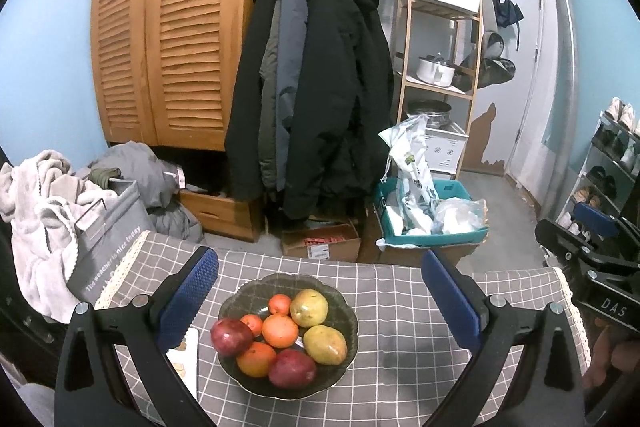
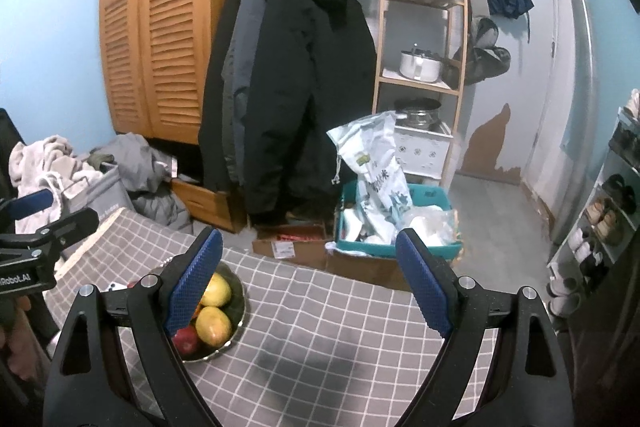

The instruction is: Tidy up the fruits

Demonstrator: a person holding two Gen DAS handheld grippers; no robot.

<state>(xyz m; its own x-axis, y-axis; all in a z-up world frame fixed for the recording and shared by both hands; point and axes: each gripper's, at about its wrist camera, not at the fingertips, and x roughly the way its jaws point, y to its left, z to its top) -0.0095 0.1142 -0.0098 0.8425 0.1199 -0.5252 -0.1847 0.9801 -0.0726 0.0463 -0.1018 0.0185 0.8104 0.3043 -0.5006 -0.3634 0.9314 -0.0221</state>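
- My left claw (image 1: 320, 303) is spread wide with nothing between its blue ribbed pads (image 1: 188, 291); the bowl (image 1: 348, 311) sits on the table straight ahead between the two fingers.
- My right claw (image 2: 310, 283) is spread just as wide and also empty, hovering over bare checked cloth (image 2: 340, 327) with the bowl off by its left finger.
- All the fruit I can see is already piled in the bowl, so I judge the step is either finishing up or choosing one piece to pull out.
- If I go in, I'd take a top piece such as the near mango (image 1: 325, 345), closing across its narrow side so the pile doesn't shift.
- Two yellow-green mangoes are smooth ovals, the oranges (image 1: 280, 330) are round and dimpled, and the red fruits (image 1: 231, 335) look glossy and could slip.
- The bowl is dark, shallow and scallop-rimmed; it might skate on the soft cloth if nudged.
- Beyond the table: coats (image 1: 320, 87) and a louvred wooden wardrobe (image 1: 168, 39).
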